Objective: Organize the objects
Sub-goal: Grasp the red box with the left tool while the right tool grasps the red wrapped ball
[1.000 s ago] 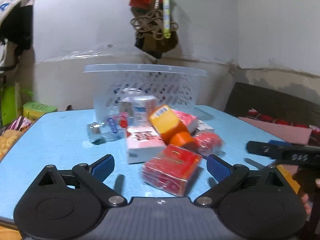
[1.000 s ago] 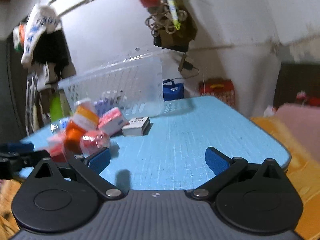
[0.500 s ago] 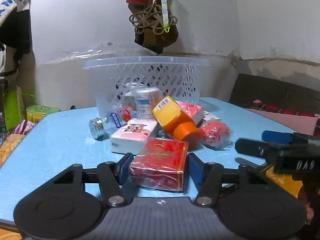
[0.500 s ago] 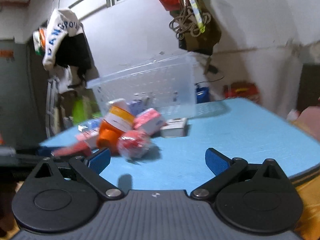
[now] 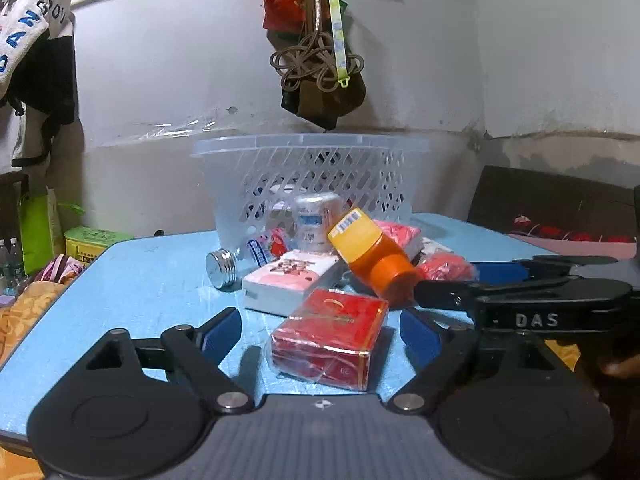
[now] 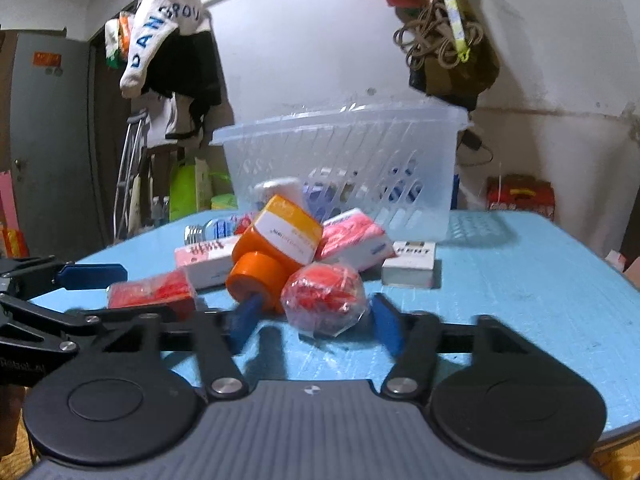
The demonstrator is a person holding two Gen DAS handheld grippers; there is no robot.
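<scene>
Blue table (image 6: 520,280), crinkly wrapped red ball (image 6: 324,300), perhaps cellophane

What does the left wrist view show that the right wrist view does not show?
Only the left wrist view shows the gold edge of the red box, lying between the open left tongs, and a dark bench at the right. Only the right wrist view shows the small white box beside the basket, and the right tongs, which have just been closing around the red wrapped ball. Both show the basket, the orange bottle and the blue table.
</scene>
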